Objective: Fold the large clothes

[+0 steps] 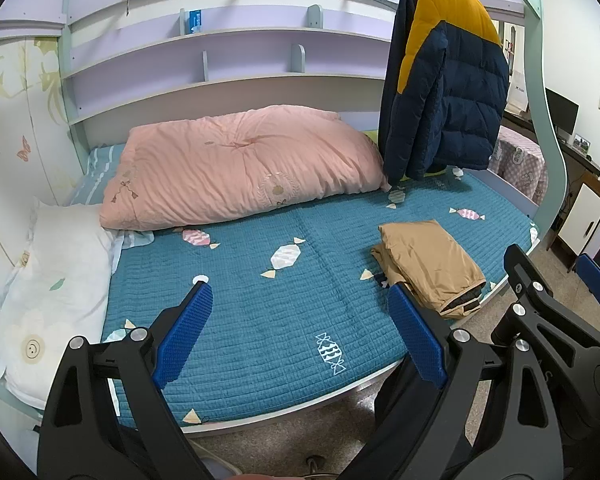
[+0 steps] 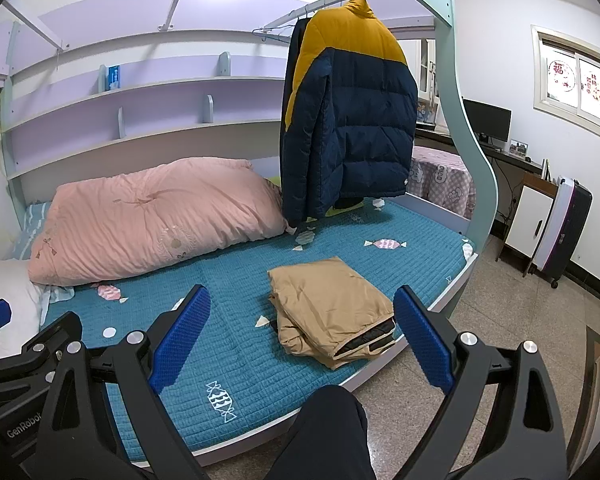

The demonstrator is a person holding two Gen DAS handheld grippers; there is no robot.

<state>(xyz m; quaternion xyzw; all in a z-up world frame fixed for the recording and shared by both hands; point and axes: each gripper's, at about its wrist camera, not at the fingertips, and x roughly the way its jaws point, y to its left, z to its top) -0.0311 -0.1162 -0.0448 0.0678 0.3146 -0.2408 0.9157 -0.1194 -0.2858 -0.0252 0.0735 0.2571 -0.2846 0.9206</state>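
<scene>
My left fingers (image 1: 300,332) are spread wide over the bed (image 1: 260,320) and grip nothing; blue quilt shows between the pads. At about ten o'clock from them lies the white pillow (image 1: 60,280), and at twelve the pink duvet (image 1: 240,164), bunched against the back wall. At one o'clock the jacket (image 1: 448,88), navy with a yellow top, hangs from a rail above the bed's far end. The folded tan garment (image 1: 428,264) rests on the quilt near the bed's front edge, at two o'clock from my left fingers, just beyond the right-hand pad. My right fingers (image 2: 302,334) are spread just as wide and empty; in that view the tan garment (image 2: 332,308) sits between the pads, nearer the right-hand one, touching neither.
</scene>
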